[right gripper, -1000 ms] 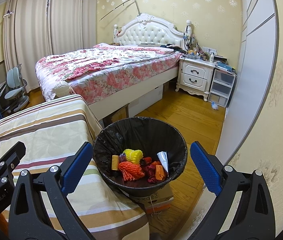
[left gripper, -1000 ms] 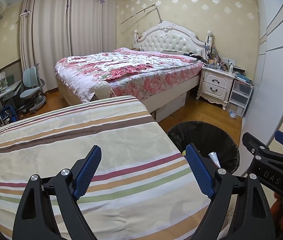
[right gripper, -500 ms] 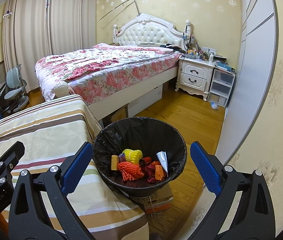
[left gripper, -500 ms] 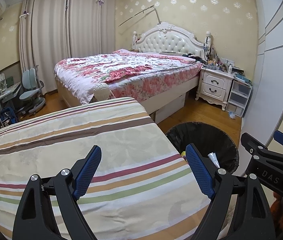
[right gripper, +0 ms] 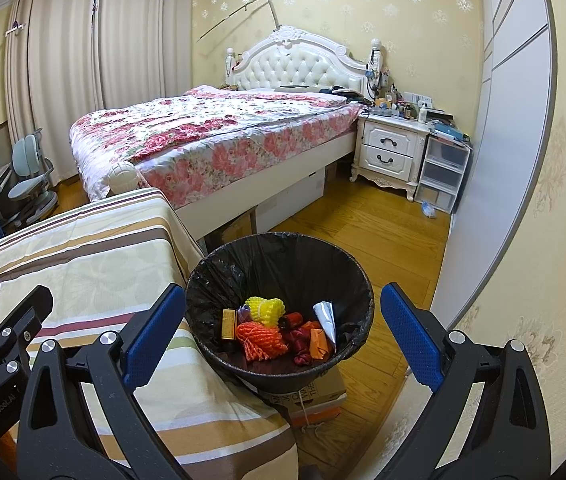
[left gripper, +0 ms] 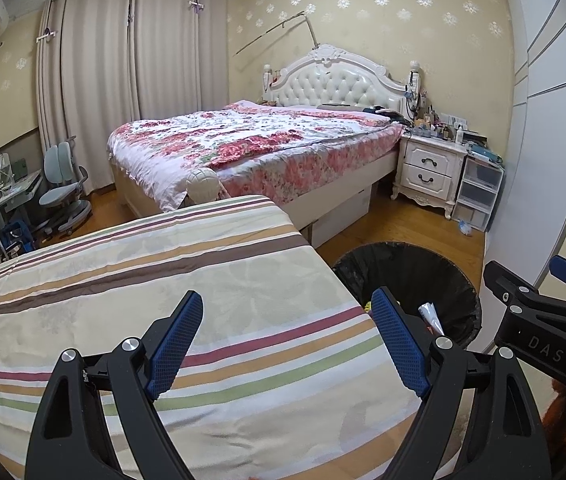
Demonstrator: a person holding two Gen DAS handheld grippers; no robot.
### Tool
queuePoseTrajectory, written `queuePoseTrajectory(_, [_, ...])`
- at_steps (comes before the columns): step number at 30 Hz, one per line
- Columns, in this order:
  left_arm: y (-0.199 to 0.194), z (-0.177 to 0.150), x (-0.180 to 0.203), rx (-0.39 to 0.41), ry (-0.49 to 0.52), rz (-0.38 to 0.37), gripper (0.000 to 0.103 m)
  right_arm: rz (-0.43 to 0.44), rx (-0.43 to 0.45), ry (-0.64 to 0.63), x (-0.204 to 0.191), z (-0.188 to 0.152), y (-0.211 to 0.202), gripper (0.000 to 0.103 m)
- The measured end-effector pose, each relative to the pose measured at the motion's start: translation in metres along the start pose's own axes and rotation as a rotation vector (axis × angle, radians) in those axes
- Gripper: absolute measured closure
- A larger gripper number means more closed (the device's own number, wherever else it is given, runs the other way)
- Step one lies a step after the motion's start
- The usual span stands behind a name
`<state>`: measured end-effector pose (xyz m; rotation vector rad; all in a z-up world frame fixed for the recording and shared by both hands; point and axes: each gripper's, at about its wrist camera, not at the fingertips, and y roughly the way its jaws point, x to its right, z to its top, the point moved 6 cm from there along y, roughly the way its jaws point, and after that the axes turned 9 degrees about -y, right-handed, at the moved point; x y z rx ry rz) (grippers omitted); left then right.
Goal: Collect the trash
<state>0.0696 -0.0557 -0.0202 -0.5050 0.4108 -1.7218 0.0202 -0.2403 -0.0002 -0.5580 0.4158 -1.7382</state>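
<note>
— Nearest the cameras, what are the two grippers doing?

— Both hang with jaws wide apart and nothing between the pads. The left gripper [left gripper: 287, 336] is over the striped cloth [left gripper: 155, 280], which is bare in both views. The right gripper [right gripper: 283, 332] is over the bin [right gripper: 279, 256], just off the cloth's right edge.

— Where is the trash?

— Down in the bin, on its black liner. A yellow foam net [right gripper: 265, 309] lies toward the far side, an orange foam net [right gripper: 261, 338] nearer, a gold wrapper [right gripper: 228, 323] at the left, a silver wrapper [right gripper: 326, 318] against the right wall, and some red and orange scraps [right gripper: 309, 342] between them.

— What does the bin stand on?

— A cardboard box [right gripper: 311, 400] on the wooden floor [right gripper: 363, 232].

— And farther off?

— A bed with a flowered cover [right gripper: 219, 132] and white padded headboard, a white nightstand [right gripper: 389, 152] to its right with clear plastic drawers [right gripper: 441, 176] beside that. At the far left, a desk chair [left gripper: 61, 188] in front of closed curtains [left gripper: 131, 60]
</note>
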Motion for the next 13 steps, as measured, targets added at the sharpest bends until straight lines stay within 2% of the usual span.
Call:
queuePoseTrajectory(7, [0.003,0.003,-0.008,-0.015,-0.007,0.011,0.019,0.010,0.000,-0.006,0.000,-0.001,0.000,0.007])
queuePoseTrajectory(13, [0.011,0.002,-0.030,-0.046,-0.038,0.041,0.019,0.042,-0.019,-0.025,-0.021,-0.004,0.009,0.007])
